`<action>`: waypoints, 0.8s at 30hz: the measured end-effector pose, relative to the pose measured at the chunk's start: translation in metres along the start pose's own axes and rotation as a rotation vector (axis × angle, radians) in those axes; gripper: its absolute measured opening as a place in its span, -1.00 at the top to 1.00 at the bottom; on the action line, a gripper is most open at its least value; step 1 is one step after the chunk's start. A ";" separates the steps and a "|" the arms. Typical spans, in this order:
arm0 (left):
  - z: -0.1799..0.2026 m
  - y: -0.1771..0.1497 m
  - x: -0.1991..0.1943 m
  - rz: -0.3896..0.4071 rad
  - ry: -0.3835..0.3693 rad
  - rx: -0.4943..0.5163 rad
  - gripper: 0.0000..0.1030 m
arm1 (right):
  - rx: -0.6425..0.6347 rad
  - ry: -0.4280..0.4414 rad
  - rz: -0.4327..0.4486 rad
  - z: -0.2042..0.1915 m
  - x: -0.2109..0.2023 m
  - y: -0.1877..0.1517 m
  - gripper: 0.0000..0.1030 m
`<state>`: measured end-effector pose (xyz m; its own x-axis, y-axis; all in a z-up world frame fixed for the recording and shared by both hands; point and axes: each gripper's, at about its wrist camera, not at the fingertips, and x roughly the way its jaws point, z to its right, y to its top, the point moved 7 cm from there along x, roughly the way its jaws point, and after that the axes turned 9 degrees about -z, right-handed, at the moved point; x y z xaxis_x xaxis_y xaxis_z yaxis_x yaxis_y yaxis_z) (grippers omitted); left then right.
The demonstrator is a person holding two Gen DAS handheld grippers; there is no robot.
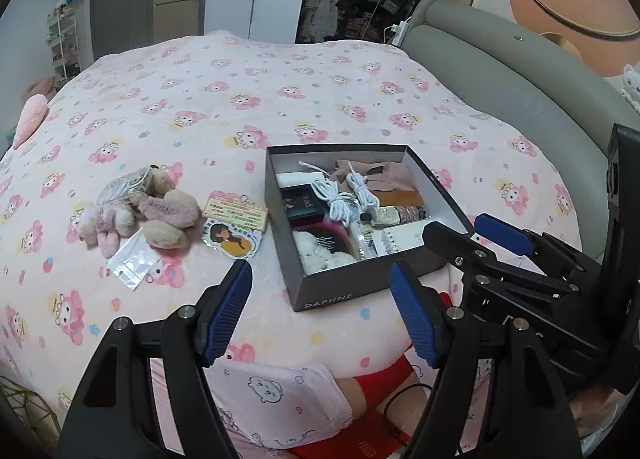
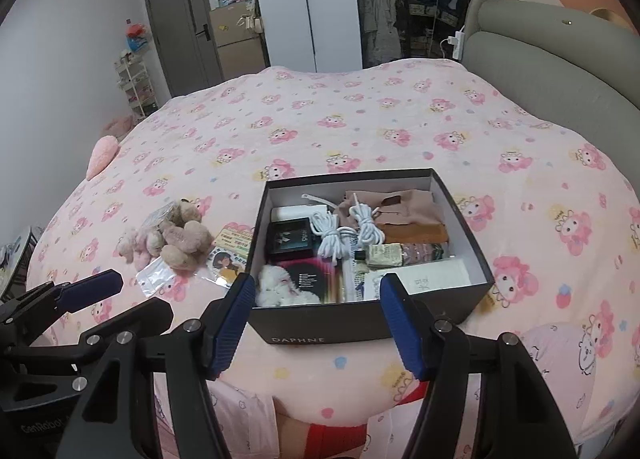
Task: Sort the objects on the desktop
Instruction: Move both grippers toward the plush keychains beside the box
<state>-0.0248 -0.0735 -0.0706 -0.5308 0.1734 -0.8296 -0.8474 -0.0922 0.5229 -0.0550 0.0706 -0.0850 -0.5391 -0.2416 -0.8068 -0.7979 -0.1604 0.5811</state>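
A dark open box marked DAPHNE [image 1: 336,295] [image 2: 320,333] sits on the pink bed, holding white cables [image 1: 344,195] [image 2: 344,233], a black case, a white plush, cloth and small packs. Left of it lie a pile of plush toys [image 1: 152,215] [image 2: 172,241], a clear bag [image 1: 134,259] [image 2: 156,279], a green card [image 1: 236,213] [image 2: 236,237] and a girl sticker [image 1: 232,241] [image 2: 224,267]. My left gripper [image 1: 320,315] is open and empty, near the box's front left corner. My right gripper [image 2: 318,327] is open and empty in front of the box; it also shows in the left wrist view [image 1: 464,227].
The pink patterned blanket [image 1: 240,99] [image 2: 360,131] covers the bed. A grey padded headboard [image 1: 500,87] [image 2: 560,59] runs along the right. A pink heart cushion [image 1: 28,119] [image 2: 102,155] lies at the far left edge. The person's knees are below the grippers.
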 end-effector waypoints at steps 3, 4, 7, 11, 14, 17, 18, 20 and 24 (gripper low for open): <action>-0.022 -0.004 0.000 0.002 0.027 -0.034 -0.41 | -0.028 0.019 -0.002 -0.020 0.008 0.001 -0.20; -0.031 -0.005 0.001 0.002 0.039 -0.051 -0.41 | -0.039 0.026 -0.006 -0.026 0.012 0.001 -0.20; -0.062 -0.010 0.006 -0.004 0.064 -0.125 -0.39 | -0.074 0.058 -0.032 -0.049 0.031 0.004 -0.20; -0.112 -0.018 0.008 -0.001 0.071 -0.249 -0.38 | -0.131 0.135 -0.071 -0.090 0.060 0.009 -0.20; -0.147 -0.021 0.015 -0.004 0.078 -0.320 -0.39 | -0.169 0.195 -0.093 -0.123 0.082 0.015 -0.20; -0.181 -0.022 0.031 -0.021 0.074 -0.382 -0.39 | -0.190 0.255 -0.116 -0.150 0.111 0.019 -0.20; -0.193 -0.023 0.039 -0.031 0.074 -0.410 -0.39 | -0.189 0.277 -0.140 -0.157 0.123 0.019 -0.20; -0.218 -0.021 0.055 -0.049 0.079 -0.464 -0.38 | -0.155 0.309 -0.185 -0.165 0.149 0.022 -0.20; -0.262 -0.004 0.092 -0.058 0.108 -0.562 -0.14 | -0.071 0.239 -0.160 -0.159 0.193 0.046 -0.12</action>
<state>-0.0734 -0.3145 -0.2004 -0.4564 0.0950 -0.8847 -0.7368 -0.5978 0.3159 -0.1533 -0.1360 -0.1969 -0.3226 -0.4256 -0.8455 -0.8419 -0.2793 0.4618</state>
